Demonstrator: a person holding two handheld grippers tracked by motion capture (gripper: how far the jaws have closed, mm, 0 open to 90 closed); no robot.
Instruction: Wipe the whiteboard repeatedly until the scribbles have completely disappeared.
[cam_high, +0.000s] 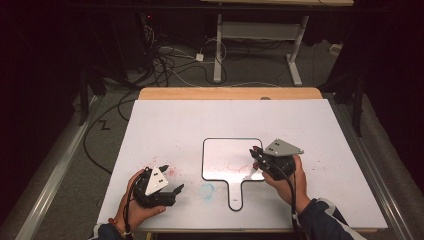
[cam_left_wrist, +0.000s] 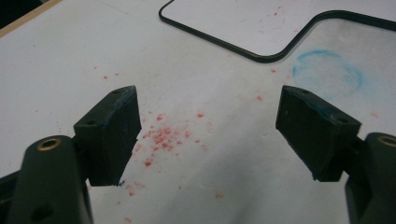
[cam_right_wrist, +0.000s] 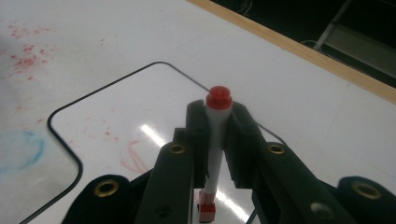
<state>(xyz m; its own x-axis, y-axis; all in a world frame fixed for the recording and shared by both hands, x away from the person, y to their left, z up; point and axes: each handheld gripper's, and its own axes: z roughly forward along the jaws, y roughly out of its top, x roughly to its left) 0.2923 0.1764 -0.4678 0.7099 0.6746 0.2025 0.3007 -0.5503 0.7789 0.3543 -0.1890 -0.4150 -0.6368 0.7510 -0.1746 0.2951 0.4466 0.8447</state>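
Note:
A small white paddle-shaped whiteboard (cam_high: 225, 155) with a black rim lies mid-table, its handle toward me. My right gripper (cam_high: 258, 158) hovers over the board's right side, shut on a white marker (cam_right_wrist: 217, 135) with a red end cap (cam_right_wrist: 219, 98). The marker stands upright between the jaws. Its lower end is close to the board (cam_right_wrist: 140, 107), beside a faint red scribble (cam_right_wrist: 133, 158); I cannot tell whether it touches. My left gripper (cam_high: 172, 176) rests at the lower left, open with nothing between its fingers (cam_left_wrist: 208, 116). Under it the table is dotted with red specks (cam_left_wrist: 161, 137).
A blue ring smudge (cam_high: 206, 190) marks the table left of the board's handle, also seen as a blue ring (cam_left_wrist: 327, 74). The white sheet ends at a wooden far edge (cam_high: 230, 93). Cables (cam_high: 165, 65) and a desk frame (cam_high: 260, 35) lie on the floor beyond.

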